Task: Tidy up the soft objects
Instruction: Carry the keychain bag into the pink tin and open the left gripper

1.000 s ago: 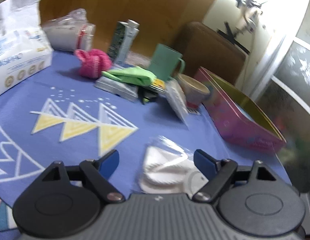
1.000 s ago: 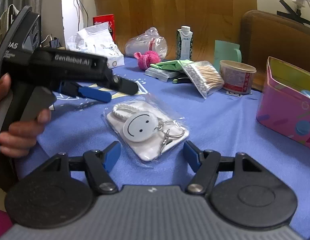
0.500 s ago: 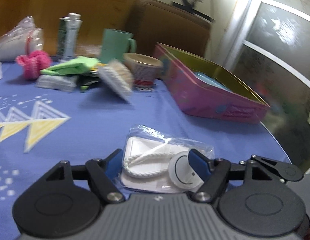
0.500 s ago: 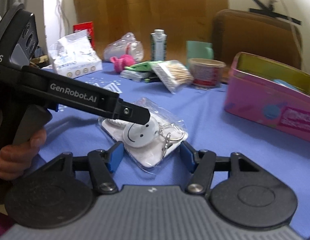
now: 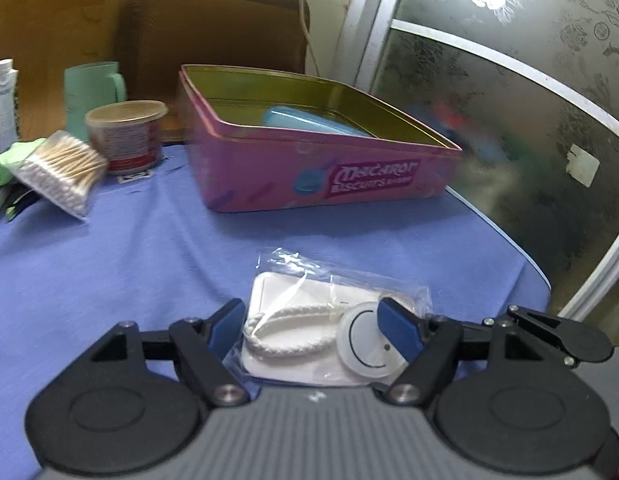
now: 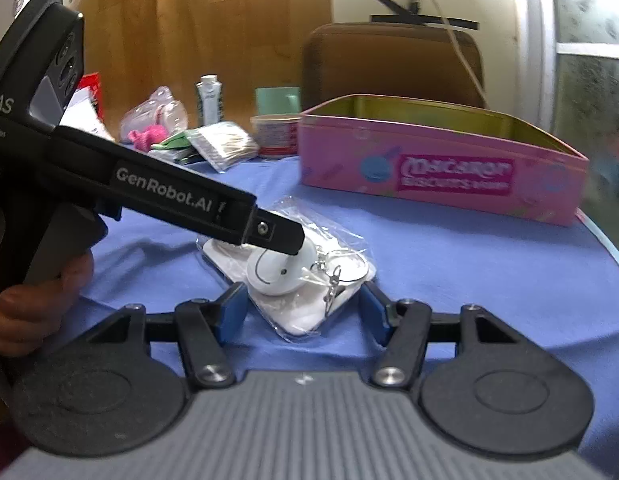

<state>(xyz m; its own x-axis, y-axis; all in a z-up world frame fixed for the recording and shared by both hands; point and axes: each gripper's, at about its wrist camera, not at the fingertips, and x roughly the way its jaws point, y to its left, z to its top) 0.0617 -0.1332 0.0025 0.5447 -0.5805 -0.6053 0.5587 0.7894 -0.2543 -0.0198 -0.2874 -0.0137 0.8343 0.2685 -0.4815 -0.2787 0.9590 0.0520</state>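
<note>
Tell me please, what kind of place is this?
Probably a home room: a table under a blue cloth holds a pink biscuit tin, a bag of cotton swabs and a mint green mug, with a frosted patterned glass door beside.

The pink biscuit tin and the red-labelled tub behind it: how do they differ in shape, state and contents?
The pink biscuit tin is a wide, low, straight-sided box; the red-labelled tub is a small round cup. The tin stands open, with no lid on it, and a pale blue object lies inside; the tub has a cover over its top, so its contents are hidden. Both stand upright on the blue cloth.
</note>
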